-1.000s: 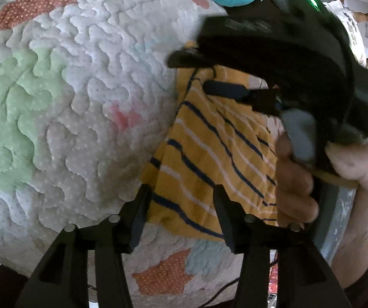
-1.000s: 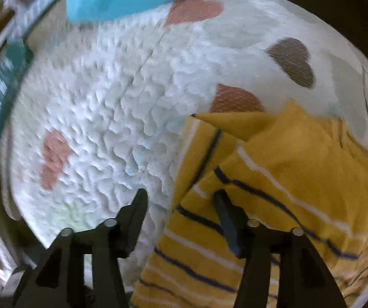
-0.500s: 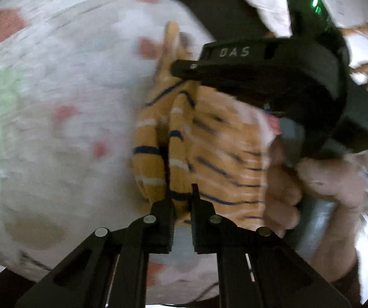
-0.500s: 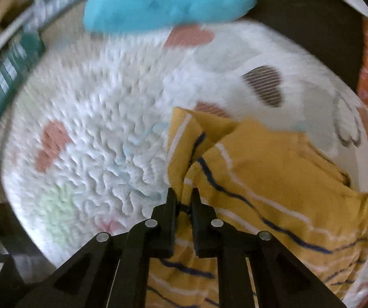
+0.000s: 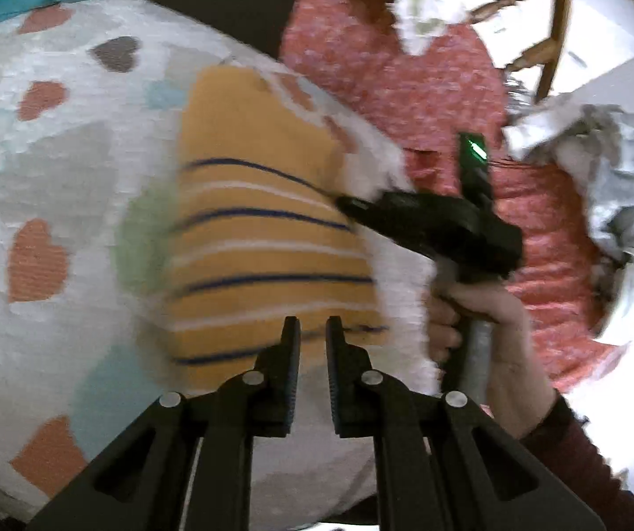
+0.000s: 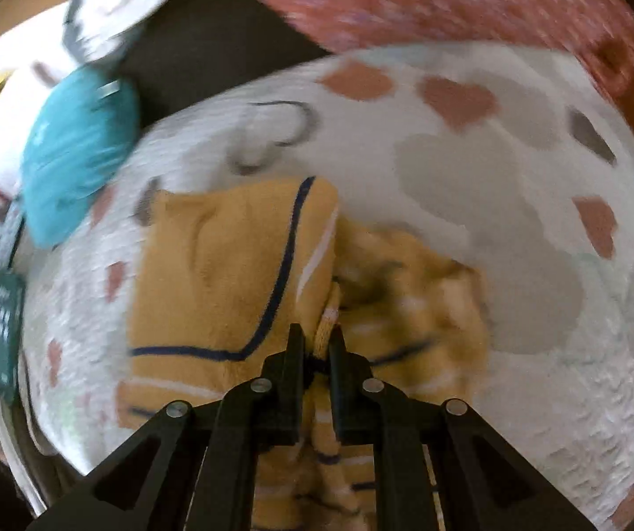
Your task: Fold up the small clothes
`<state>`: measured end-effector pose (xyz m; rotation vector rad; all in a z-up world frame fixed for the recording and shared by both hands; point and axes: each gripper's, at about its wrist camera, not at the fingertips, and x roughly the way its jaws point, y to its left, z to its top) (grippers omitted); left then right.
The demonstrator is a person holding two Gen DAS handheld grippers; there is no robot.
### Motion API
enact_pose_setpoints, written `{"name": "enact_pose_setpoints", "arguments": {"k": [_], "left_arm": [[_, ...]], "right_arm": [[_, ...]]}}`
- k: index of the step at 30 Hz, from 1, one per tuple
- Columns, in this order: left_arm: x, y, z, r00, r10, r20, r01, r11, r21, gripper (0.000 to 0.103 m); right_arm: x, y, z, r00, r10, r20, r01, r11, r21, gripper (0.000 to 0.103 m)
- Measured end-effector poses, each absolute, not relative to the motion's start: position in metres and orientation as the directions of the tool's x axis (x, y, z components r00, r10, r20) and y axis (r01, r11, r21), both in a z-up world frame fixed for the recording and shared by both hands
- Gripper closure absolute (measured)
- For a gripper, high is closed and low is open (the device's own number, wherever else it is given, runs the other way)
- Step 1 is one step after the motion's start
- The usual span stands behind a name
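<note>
On the heart-print quilt (image 5: pixel 51 168), near its middle: a yellow striped garment (image 5: pixel 263 239), partly folded, one flap doubled over and a rumpled bunch toward the quilt's far-right side in the right wrist view.

Looks light, thin and limp, probably a soft knit. Likely to sag and crease wherever unsupported, to drag a little on the quilt's puckered surface, and to slip out of a shallow pinch. Nothing fragile about it. Best taken at hems or corners, two points on one edge, pulled gently taut so the fold lands square; a grab in the middle would probably only bunch it.

Right gripper (image 6: pixel 317 343): fingers just closed in and now pinching a raised fold of the yellow cloth, a hem showing in the narrow gap between them. Gripped by a hand (image 5: pixel 485 309) at the quilt's right side, green light glowing on top.

Left gripper (image 5: pixel 312 340): fingers pressed nearly together at the garment's near edge, toward the quilt's front. Cannot tell whether cloth is caught between them; too blurred.

Beyond the quilt's far edge: a teal cushion (image 6: pixel 73 155) and a red speckled blanket (image 5: pixel 427 88).

No brand, label or legible writing anywhere. Pale marks on a dark teal box (image 6: pixel 5 336) off the quilt's left edge, too smeared to read.
</note>
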<state>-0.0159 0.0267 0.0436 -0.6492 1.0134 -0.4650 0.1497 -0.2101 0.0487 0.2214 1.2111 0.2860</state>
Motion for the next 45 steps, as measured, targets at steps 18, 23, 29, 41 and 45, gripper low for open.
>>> {"name": "enact_pose_setpoints", "arguments": {"k": [18,23,29,41,45], "left_arm": [[0.016,0.053,0.021,0.496,-0.379,-0.781,-0.084,0.874,-0.478,0.084],[0.021,0.047,0.027,0.494,-0.391,-0.777,-0.074,0.871,-0.485,0.08],[0.035,0.018,0.021,0.463,-0.407,-0.787,-0.038,0.878,-0.477,0.08],[0.04,-0.008,0.012,0.418,-0.289,-0.861,-0.045,0.94,-0.337,0.067],[0.024,-0.015,0.027,0.479,-0.228,-0.848,-0.042,0.959,-0.281,0.067]], "right_arm": [[0.141,-0.207,0.024,0.313,0.426,-0.849,-0.014,0.896,0.445,0.087],[0.133,-0.229,0.034,0.385,0.381,-0.841,0.038,0.903,0.427,0.091],[0.133,-0.248,0.024,0.385,0.303,-0.872,0.11,0.923,0.369,0.093],[0.102,-0.244,0.075,0.45,0.102,-0.887,0.015,0.992,0.122,0.082],[0.026,-0.281,0.113,0.531,0.125,-0.838,0.057,0.982,0.182,0.069]]}}
